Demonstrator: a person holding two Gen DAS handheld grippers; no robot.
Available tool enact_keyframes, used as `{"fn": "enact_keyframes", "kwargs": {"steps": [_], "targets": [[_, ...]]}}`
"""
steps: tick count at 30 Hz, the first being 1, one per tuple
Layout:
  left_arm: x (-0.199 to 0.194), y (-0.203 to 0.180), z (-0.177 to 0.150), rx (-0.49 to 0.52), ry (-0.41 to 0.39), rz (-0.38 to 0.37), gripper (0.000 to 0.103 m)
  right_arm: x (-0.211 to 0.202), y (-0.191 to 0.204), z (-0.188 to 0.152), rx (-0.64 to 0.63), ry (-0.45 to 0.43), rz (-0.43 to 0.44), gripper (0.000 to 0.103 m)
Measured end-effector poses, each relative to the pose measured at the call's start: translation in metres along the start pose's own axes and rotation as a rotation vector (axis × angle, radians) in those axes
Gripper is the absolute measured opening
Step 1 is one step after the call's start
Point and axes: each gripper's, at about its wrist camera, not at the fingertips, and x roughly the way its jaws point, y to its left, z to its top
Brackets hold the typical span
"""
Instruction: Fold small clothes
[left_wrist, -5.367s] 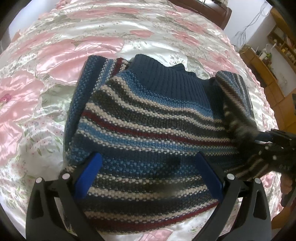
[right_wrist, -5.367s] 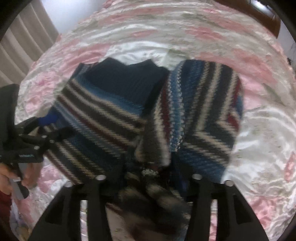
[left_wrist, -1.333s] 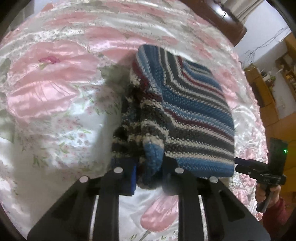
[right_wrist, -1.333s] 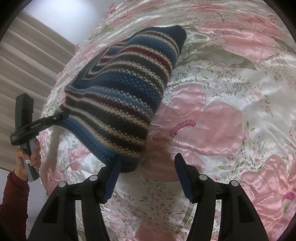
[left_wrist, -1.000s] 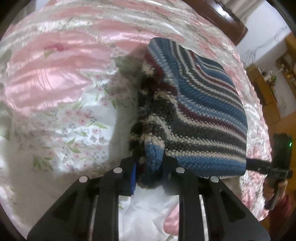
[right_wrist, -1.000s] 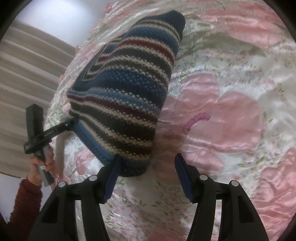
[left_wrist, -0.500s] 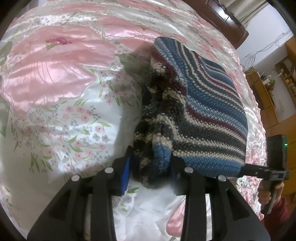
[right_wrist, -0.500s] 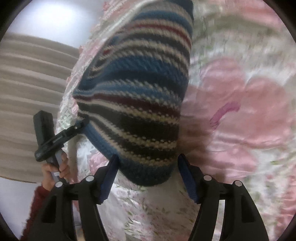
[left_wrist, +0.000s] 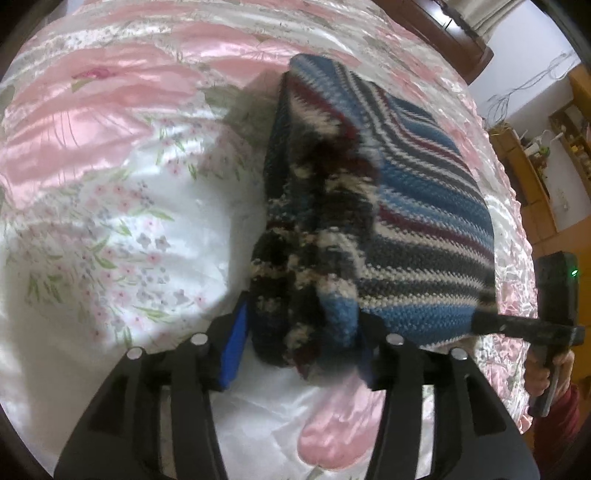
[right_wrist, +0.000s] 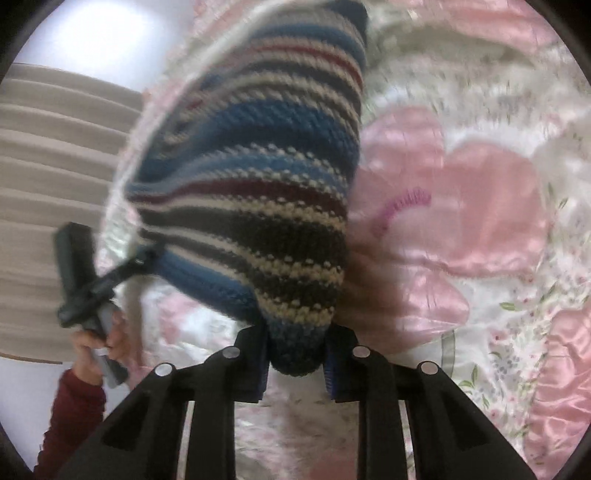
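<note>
A folded striped knit sweater in blue, grey, cream and maroon lies on the bed. My left gripper is at its near left edge, partly open, and the bunched layers sit loosely between the blue pads. My right gripper is shut on the sweater's near corner, which looks raised off the quilt. In the left wrist view the right gripper shows at the sweater's right corner, held by a hand. The right wrist view shows the left gripper at the sweater's far left corner.
A pink and white floral satin quilt covers the bed. A dark wooden headboard and wooden shelves stand beyond it. Beige curtains hang to the left in the right wrist view, above a red sleeve.
My left gripper's fingers have spread apart around the sweater's edge. My right gripper, open half a second ago, has moved onto the near corner and shut on it.
</note>
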Motion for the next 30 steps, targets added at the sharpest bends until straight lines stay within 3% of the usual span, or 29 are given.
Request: {"fn": "enact_keyframes", "kwargs": {"steps": [3,5,8,10,13,18,21,23,26,27,28,30], "targets": [[0.0,0.003,0.002,-0.022,0.008,-0.02,0.054,0.003,0.004,0.003,-0.015,0.008,-0.012,0.03],[-0.007,0.002,0.003,-0.018,0.015,-0.033,0.055,-0.003,0.013,0.006,-0.039,0.001,-0.015,0.043],[-0.029,0.003,0.011,-0.016,0.028,-0.125,0.062,-0.024,0.019,0.015,-0.085,-0.056,-0.06,0.056],[-0.046,0.002,0.02,-0.019,-0.004,-0.164,0.07,-0.038,0.016,0.027,-0.081,-0.094,-0.067,0.059],[-0.06,-0.007,0.052,0.013,-0.074,-0.12,0.074,-0.046,0.014,0.051,-0.062,-0.136,-0.092,0.059],[-0.027,-0.016,0.122,-0.024,-0.063,-0.073,0.074,-0.043,0.006,0.083,-0.048,-0.166,-0.138,0.059],[-0.002,-0.016,0.146,-0.063,-0.037,-0.08,0.074,-0.042,-0.003,0.091,-0.038,-0.175,-0.109,0.059],[0.013,-0.018,0.156,-0.087,-0.014,-0.082,0.07,-0.042,-0.006,0.093,-0.037,-0.186,-0.092,0.06],[0.024,-0.023,0.161,-0.101,0.005,-0.104,0.037,-0.042,-0.014,0.095,-0.028,-0.194,-0.073,0.063],[0.026,-0.024,0.162,-0.093,0.005,-0.087,0.019,-0.042,-0.016,0.095,-0.022,-0.195,-0.065,0.064],[0.025,-0.027,0.161,-0.078,-0.005,-0.062,0.012,-0.042,-0.019,0.094,-0.017,-0.196,-0.057,0.064],[0.013,-0.026,0.158,-0.062,-0.058,-0.06,0.011,-0.043,-0.021,0.092,-0.019,-0.199,-0.05,0.064]]}}
